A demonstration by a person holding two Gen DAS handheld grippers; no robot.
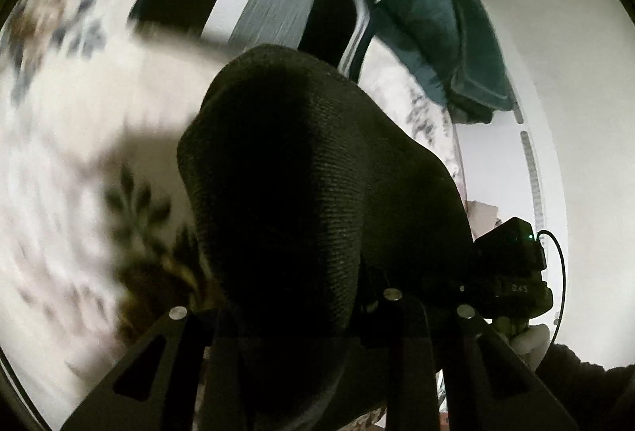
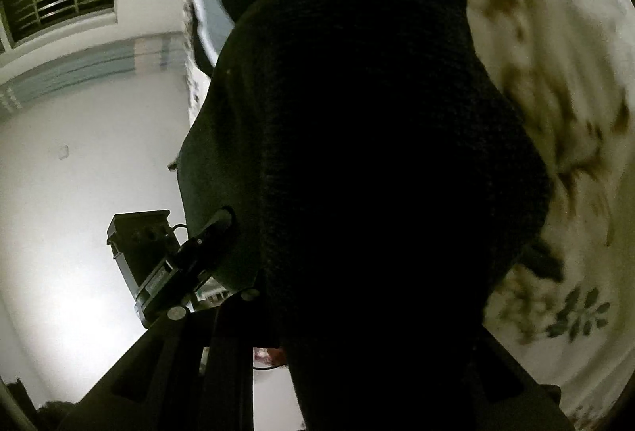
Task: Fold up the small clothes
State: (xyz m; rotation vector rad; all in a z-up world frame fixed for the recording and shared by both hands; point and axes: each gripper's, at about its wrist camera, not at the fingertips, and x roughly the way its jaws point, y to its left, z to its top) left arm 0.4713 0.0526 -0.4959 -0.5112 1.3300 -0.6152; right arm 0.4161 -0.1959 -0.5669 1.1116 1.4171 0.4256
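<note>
A black knit garment (image 1: 317, 173) drapes over both tongs, lifted above the floral bedsheet (image 1: 71, 153). The left tongs (image 1: 301, 316) and right tongs (image 2: 357, 312) are buried; their grip can't be told.

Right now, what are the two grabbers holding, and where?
Both seem to hold one black knit garment, draped over their fingers. The exact pinch spots are hidden by cloth.

Your left gripper (image 1: 301, 316) and right gripper (image 2: 357, 331) are both raised, each close beside the other (fingertips hidden, so grip unclear).
</note>
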